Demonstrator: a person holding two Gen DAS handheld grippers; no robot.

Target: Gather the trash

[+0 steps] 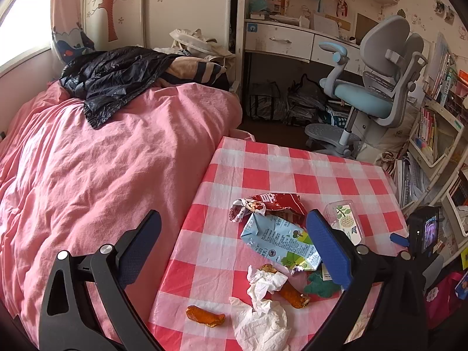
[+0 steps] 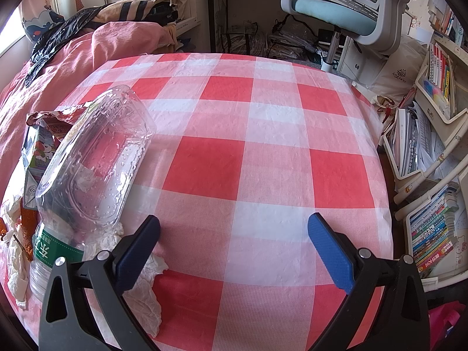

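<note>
The left gripper (image 1: 234, 244) is being held wide open above the near part of the red-and-white checked tablecloth (image 1: 307, 175), and nothing is being gripped between its blue pads. The trash is being seen gathered on that cloth: a flattened pale blue drink carton (image 1: 278, 242) is lying near the cloth's middle, with a torn red snack wrapper (image 1: 275, 201) touching its far edge. A clear plastic tray (image 1: 346, 219) is resting just beside the carton, toward the desk chair (image 1: 377, 87). Nearer the camera than the carton, crumpled white tissue (image 1: 263, 307) is being seen among two pieces of orange peel (image 1: 205, 316). A small green scrap (image 1: 320, 285) is lying by the tissue, partly hidden behind a finger.

The right gripper (image 2: 234, 247) is likewise being held fully open over a bare stretch of the cloth (image 2: 263, 161), with nothing being held. On the bed side of that gripper, the clear tray (image 2: 99, 158) is leaning on a plastic bottle with a green label (image 2: 55, 245); white tissue (image 2: 146, 298) is lying under them.

A black jacket (image 1: 117, 79) is lying on the pink bed (image 1: 87, 175) beside the cloth.
</note>
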